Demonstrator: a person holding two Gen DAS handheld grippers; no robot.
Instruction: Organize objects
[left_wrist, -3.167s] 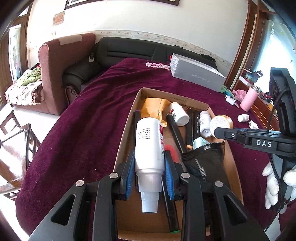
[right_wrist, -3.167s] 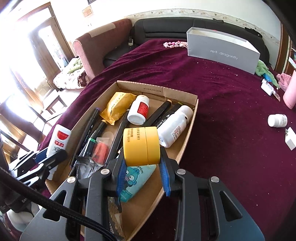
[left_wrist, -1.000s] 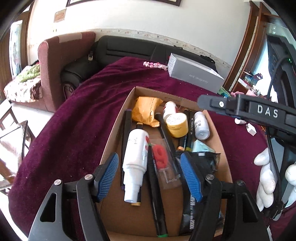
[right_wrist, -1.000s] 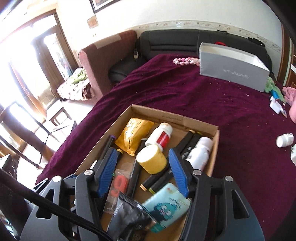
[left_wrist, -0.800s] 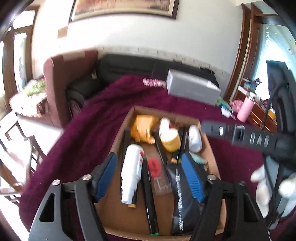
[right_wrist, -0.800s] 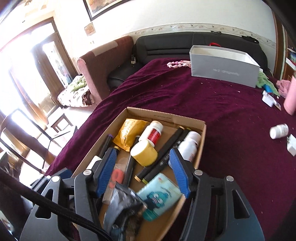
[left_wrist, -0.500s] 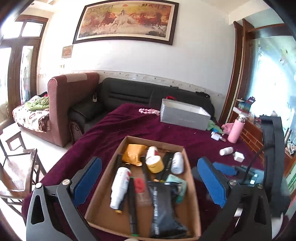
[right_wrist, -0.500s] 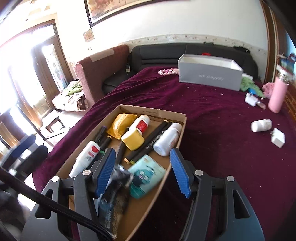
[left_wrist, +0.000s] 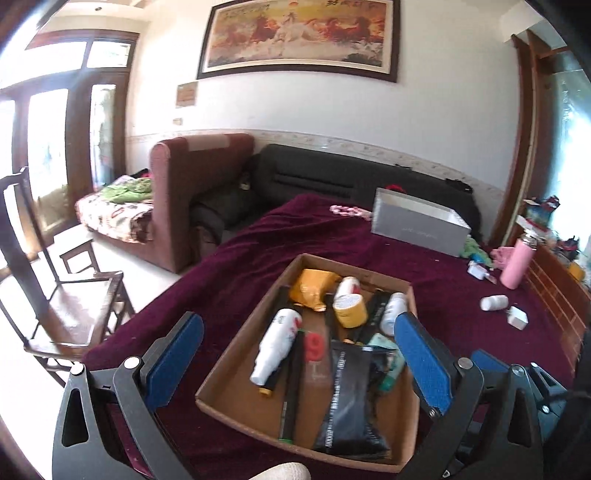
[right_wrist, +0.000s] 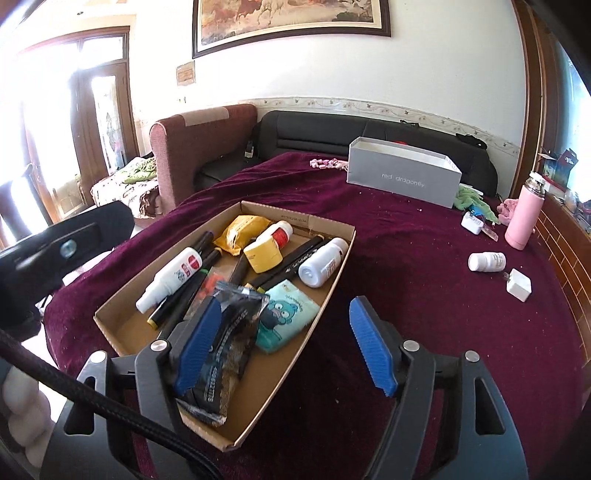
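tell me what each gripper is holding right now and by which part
Nothing is held. The left gripper and right gripper are both open and empty, above the cardboard box.

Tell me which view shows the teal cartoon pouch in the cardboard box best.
The right wrist view: the teal cartoon pouch lies mostly uncovered there, its printed face readable. In the left wrist view the pouch is only a sliver behind the black packet and that gripper's finger.

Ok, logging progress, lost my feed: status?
Left gripper open, right gripper open, both empty. Cardboard box packed. Small white bottle loose on cloth.
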